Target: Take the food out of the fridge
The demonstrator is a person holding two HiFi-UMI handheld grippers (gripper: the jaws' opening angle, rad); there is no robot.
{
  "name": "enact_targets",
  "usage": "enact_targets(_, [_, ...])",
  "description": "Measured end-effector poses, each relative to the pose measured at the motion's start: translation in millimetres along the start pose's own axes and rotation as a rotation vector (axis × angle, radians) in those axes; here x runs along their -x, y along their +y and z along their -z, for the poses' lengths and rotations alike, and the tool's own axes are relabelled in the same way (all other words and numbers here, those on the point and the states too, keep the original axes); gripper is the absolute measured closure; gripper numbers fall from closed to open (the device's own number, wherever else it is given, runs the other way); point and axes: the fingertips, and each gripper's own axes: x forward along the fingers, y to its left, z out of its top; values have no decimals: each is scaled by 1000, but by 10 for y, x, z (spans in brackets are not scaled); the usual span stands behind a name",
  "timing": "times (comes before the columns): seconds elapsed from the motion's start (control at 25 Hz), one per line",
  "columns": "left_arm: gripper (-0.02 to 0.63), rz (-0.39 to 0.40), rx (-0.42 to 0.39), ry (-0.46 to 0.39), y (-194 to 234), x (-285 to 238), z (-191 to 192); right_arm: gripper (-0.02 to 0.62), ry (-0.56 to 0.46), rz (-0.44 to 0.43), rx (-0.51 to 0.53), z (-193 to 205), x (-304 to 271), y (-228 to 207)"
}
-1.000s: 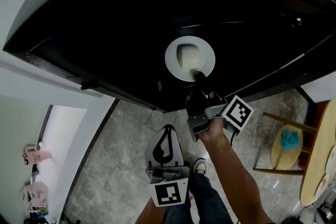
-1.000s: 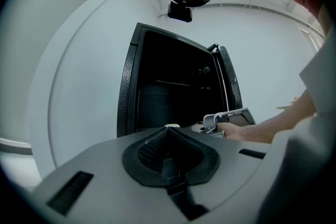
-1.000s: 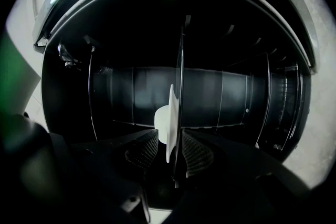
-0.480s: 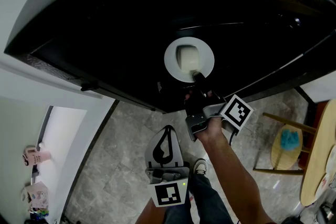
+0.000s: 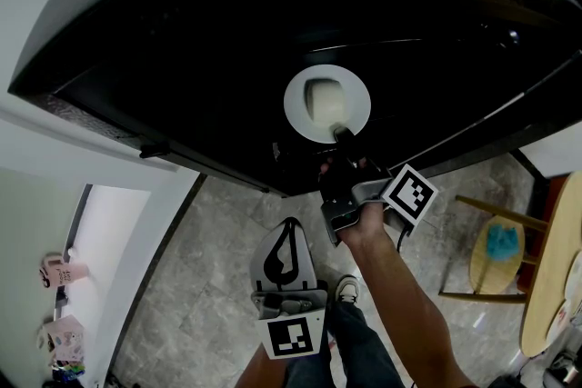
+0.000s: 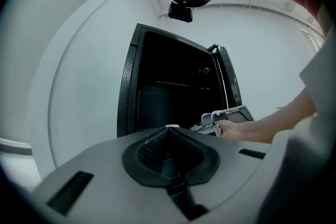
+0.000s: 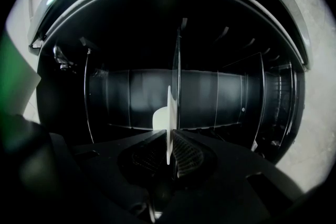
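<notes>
The right gripper (image 5: 343,134) reaches level into the open fridge (image 5: 182,41), its jaws closing on the near rim of the white plate (image 5: 296,109), which stands edge-on between the pads; taking the rim probably lets the pale food (image 5: 324,99) come out untouched, still on its plate; the left gripper (image 5: 289,230) hangs outside, jaws pressed together on nothing, likely keeping clear.

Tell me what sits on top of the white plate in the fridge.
One pale, rounded piece of food sits on the plate. The right tool, its jaws closing on the near rim, covers that edge.
</notes>
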Motion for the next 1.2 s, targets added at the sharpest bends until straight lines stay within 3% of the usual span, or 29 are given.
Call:
enact_targets(0.48, [593,-1,-1,6,9,34,12,555,-23,39,-16,-5,22,-8])
enact_targets(1.2, [592,-2,-3,-7,25,28,-29,555,-16,33,-19,15,66,-5])
